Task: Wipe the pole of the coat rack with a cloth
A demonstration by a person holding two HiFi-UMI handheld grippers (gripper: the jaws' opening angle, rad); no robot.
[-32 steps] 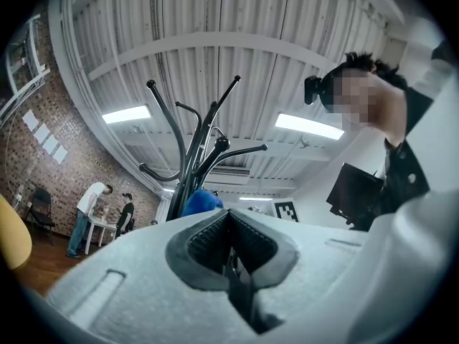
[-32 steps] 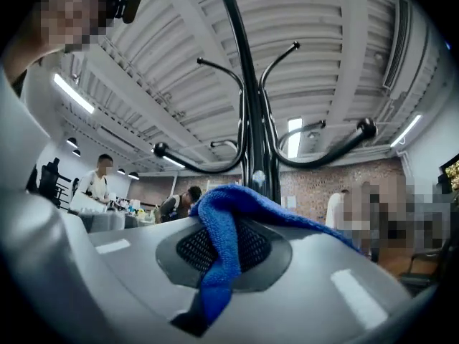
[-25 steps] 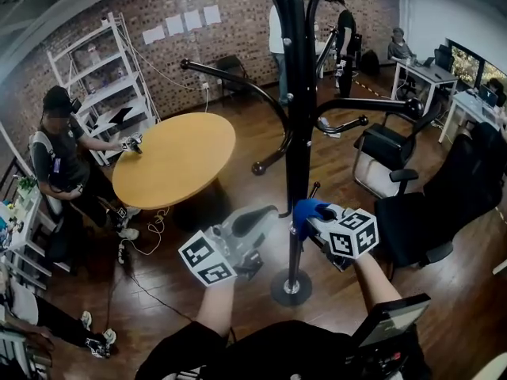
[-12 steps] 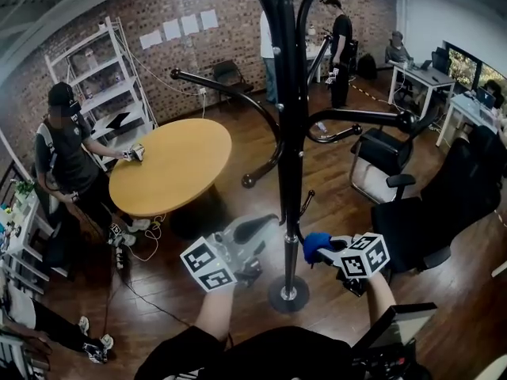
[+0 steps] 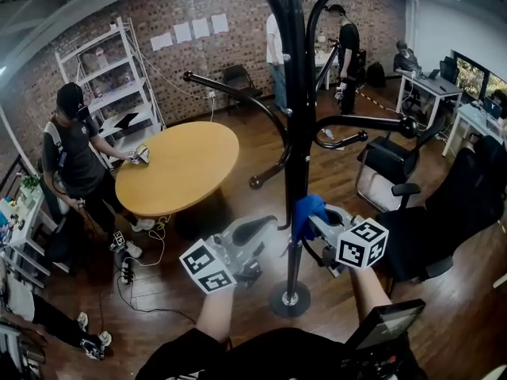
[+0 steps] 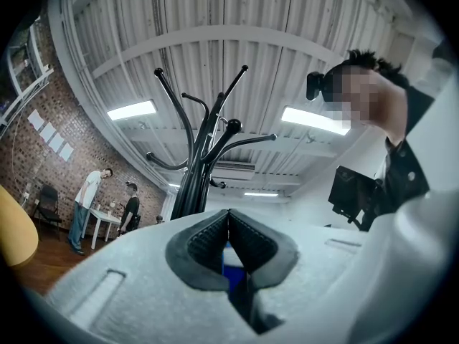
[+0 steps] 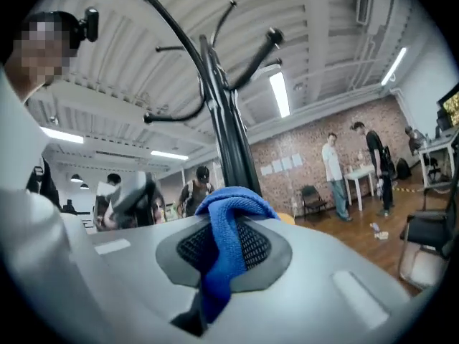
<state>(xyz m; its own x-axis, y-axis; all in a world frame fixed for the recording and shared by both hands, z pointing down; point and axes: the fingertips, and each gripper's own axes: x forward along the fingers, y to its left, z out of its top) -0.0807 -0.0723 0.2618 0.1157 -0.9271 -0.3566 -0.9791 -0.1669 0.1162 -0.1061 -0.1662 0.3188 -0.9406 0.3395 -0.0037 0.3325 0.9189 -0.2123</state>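
Note:
The black coat rack pole point(image 5: 298, 149) rises from a round base point(image 5: 287, 299) just ahead of me. My right gripper point(image 5: 310, 216) is shut on a blue cloth point(image 5: 307, 209), and the cloth presses on the pole's right side at about knee height. In the right gripper view the cloth point(image 7: 226, 242) drapes over the closed jaws, with the pole point(image 7: 233, 156) right behind. My left gripper point(image 5: 265, 222) hovers shut just left of the pole and touches nothing. In the left gripper view its jaws point(image 6: 229, 217) meet at the tips and the pole point(image 6: 190, 185) stands beyond them.
A round wooden table point(image 5: 178, 165) stands to the left with a person point(image 5: 75, 157) beside it. Black office chairs point(image 5: 388, 165) sit to the right. The rack's curved hooks point(image 5: 230, 89) reach out at chest height. White shelving point(image 5: 111, 77) lines the brick wall, and cables point(image 5: 150, 244) lie on the floor.
The right gripper with the cloth slid down the pole, then back up to its present height. The left gripper stayed put beside the pole.

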